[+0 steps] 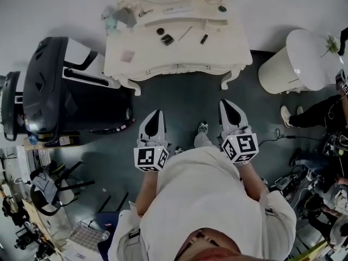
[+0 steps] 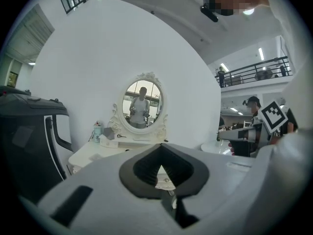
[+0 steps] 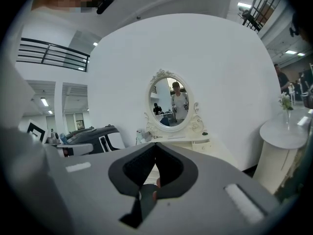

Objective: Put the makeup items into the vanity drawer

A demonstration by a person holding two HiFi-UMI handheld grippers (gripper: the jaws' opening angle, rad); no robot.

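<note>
The cream vanity [image 1: 179, 58] stands ahead of me against the white wall, and its drawer front [image 1: 176, 69] is closed. Small makeup items lie on its top: a dark compact [image 1: 167, 39], a round black lid [image 1: 160, 31], a thin pencil [image 1: 185, 33], a short dark stick [image 1: 204, 38] and a pink pad [image 1: 126, 55]. My left gripper [image 1: 158, 113] and right gripper [image 1: 227, 103] are both shut and empty, held side by side over the dark floor short of the vanity. The left gripper view shows the vanity [image 2: 98, 153] and oval mirror [image 2: 143, 104] beyond the shut jaws.
A large black machine [image 1: 49, 86] stands left of the vanity. A white round pedestal table [image 1: 302, 58] with a plant stands to the right, and a person's legs [image 1: 312, 116] lie beside it. Cluttered gear and cables fill the lower left and right corners.
</note>
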